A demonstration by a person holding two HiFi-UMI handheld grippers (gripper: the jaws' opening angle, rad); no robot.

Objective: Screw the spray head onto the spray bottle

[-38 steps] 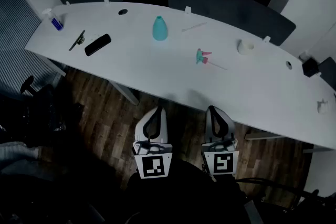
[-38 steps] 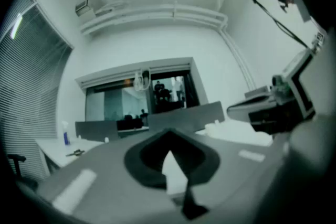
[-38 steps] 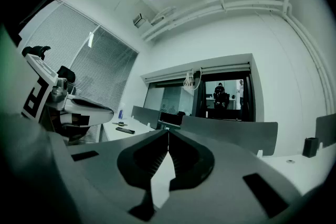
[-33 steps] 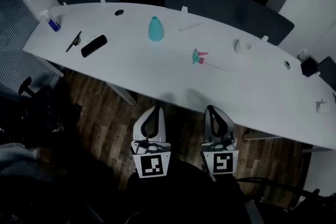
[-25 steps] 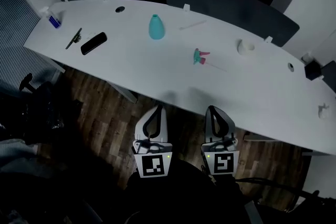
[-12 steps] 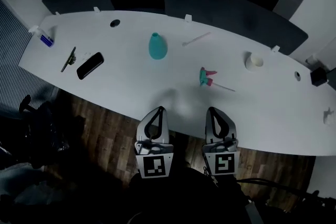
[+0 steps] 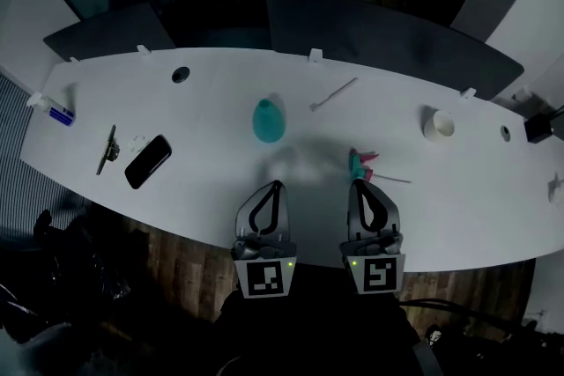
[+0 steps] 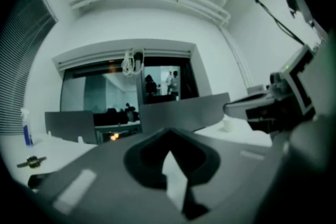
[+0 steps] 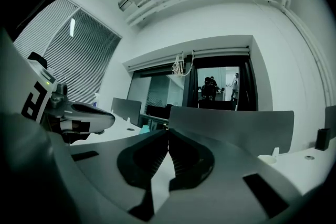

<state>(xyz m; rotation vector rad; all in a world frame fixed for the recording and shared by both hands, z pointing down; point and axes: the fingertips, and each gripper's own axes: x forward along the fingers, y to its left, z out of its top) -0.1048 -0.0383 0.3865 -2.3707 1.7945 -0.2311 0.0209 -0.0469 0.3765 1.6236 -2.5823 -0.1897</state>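
Jaws: left gripper (image 7: 273, 187) and right gripper (image 7: 358, 185) both pressed together, empty
Spray bottle (image 7: 269, 121): probably light, smooth; take the body
Spray head (image 7: 361, 165): small, stiff; take near collar

One teal spray bottle (image 7: 270, 121), one spray head (image 7: 361, 165), one black phone (image 7: 148, 161).

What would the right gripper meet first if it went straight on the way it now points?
Probably the spray head, lying on the white table just beyond the shut jaws of the right gripper in the head view. Its height above the table is unclear, so it might pass over.
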